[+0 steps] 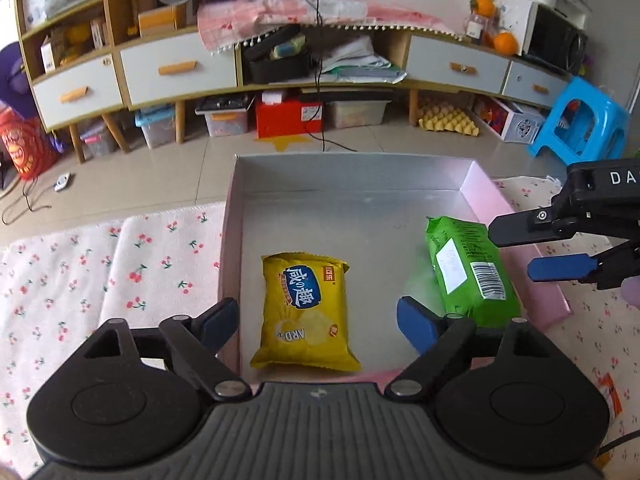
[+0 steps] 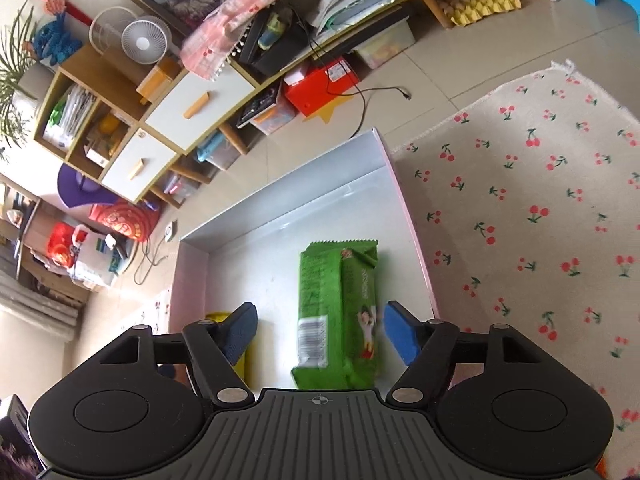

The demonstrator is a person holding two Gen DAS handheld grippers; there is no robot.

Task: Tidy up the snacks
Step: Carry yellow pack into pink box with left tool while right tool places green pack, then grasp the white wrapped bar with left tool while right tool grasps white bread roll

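While both packets lie loose in box (image 1: 520, 216) | left tongs (image 1: 318, 320), right tongs (image 2: 320, 332) apart (nothing gripped) | risk: green packet (image 2: 340, 312) topples if nudged, yellow packet (image 1: 306, 312) snagged.

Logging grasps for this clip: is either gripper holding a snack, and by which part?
Nothing is held. The left gripper and right gripper are open; the yellow packet and green packet lie free in the box.

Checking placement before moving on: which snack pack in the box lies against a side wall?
The green pack, along the box's right wall; the yellow pack lies clear of both sides.
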